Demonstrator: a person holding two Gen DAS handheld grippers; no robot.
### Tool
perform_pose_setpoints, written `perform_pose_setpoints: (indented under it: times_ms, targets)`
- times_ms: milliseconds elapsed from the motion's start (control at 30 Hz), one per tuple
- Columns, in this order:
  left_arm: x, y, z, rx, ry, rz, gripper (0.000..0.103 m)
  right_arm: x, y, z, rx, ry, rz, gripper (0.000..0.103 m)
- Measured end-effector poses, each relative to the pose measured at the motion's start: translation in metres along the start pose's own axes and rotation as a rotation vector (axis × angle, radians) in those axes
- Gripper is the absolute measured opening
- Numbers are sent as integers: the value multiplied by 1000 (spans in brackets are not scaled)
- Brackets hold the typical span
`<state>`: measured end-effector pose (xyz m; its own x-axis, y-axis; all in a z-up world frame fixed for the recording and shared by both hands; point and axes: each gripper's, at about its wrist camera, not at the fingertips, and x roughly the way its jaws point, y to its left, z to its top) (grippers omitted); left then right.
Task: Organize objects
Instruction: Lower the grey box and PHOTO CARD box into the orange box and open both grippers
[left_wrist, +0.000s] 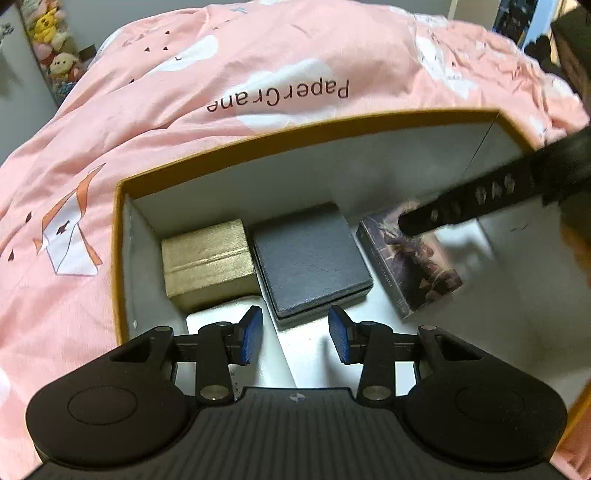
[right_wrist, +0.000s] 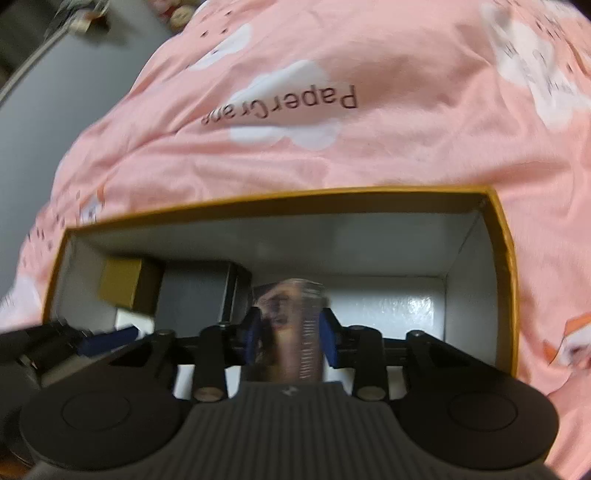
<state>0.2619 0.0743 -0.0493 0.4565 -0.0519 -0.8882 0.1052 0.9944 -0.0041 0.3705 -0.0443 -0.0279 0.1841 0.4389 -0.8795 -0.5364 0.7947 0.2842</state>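
Your orange-rimmed box (left_wrist: 119, 258) on the pink bedspread (left_wrist: 184, 110) already held most of the lot: a black case (left_wrist: 310, 258) in the middle, a gold box (left_wrist: 208, 264) touching its left side. Your right gripper (right_wrist: 291, 336) stood astride the printed card box (right_wrist: 291, 325) on the floor, pads barely off it. Your left gripper (left_wrist: 295, 338) hovered half-spread, empty. Releasing the card box seemed all that remained.

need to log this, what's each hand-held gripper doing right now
left hand-held gripper: open, empty.
right hand-held gripper: picture box between its pads; grip cannot be told.
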Motion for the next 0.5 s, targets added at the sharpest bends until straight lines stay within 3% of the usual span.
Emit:
perform_pose_setpoints:
  times_ms: [200,300,500]
  targets:
    - [-10,-6,-4,-27,-39,-3,48,2,19,-12,-211,91,-29,46]
    - [-17,-10,-12,-74,-65,-1,48,8,29,-23,-340,152,-51,54]
    - [-14,-13,-18,-79,-73,22,48,19,47,-45,-563,168,-130,53]
